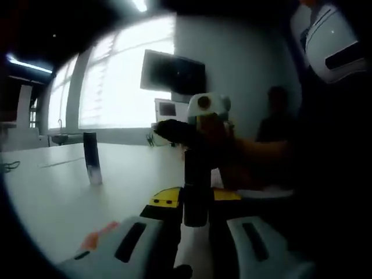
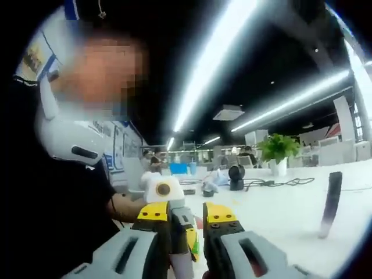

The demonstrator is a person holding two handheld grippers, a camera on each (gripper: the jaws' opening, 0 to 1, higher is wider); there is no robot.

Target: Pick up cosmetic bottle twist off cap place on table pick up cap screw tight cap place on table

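Where claws meet, bottle (image 1: 195,192) half-hidden.

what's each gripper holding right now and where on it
The left gripper is shut on the lower part of a dark upright bottle. The right gripper meets the bottle's top end, but whether it grips the cap cannot be told.

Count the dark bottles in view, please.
2: one bottle is upright in the left tongs; a second bottle stands free on the white table.
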